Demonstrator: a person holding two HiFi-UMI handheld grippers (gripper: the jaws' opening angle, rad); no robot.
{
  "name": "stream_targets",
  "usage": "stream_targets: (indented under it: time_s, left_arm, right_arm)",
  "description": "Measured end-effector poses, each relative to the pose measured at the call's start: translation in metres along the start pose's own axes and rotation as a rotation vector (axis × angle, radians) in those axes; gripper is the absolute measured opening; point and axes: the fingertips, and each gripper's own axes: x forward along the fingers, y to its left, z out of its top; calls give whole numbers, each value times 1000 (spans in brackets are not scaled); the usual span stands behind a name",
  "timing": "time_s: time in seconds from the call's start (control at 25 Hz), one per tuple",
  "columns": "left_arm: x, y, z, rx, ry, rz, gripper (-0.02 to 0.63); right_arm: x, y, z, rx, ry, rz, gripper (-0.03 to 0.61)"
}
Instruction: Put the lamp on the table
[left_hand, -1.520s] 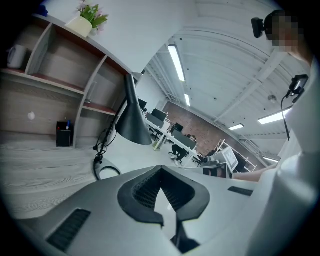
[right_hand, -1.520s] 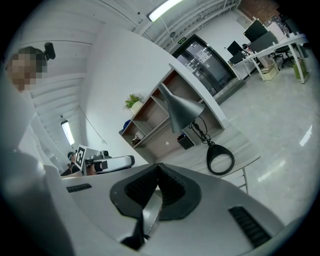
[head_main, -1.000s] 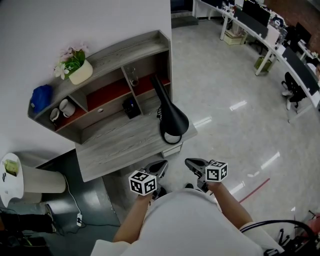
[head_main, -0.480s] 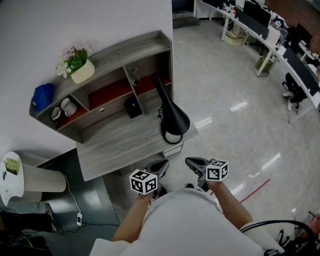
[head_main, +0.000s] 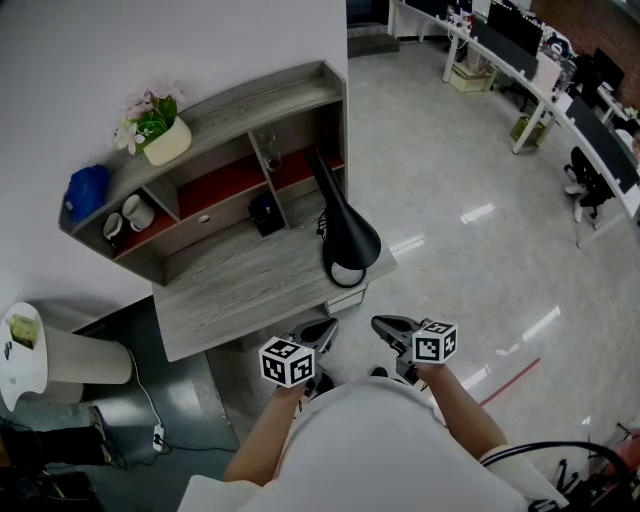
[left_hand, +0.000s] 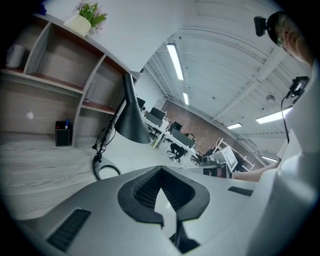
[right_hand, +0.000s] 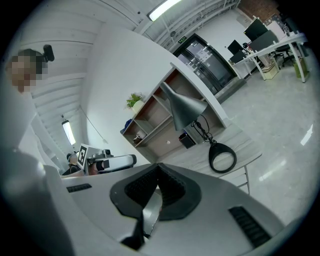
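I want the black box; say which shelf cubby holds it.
The wide middle cubby: the black box stands at its right end; the left cubby holds cups instead.

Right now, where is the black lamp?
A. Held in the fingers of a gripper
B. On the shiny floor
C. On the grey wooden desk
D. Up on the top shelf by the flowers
C: the lamp stands on the desk, close to its right edge, with its ring base resting flat on the wood.
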Motion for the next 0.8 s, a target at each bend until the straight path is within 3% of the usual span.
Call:
stream_targets:
  time_s: [0.8]
  left_arm:
    - [-3, 11, 6, -3, -5, 0, 11]
  right_arm:
    - [7, 1, 9, -23, -1, 4, 17]
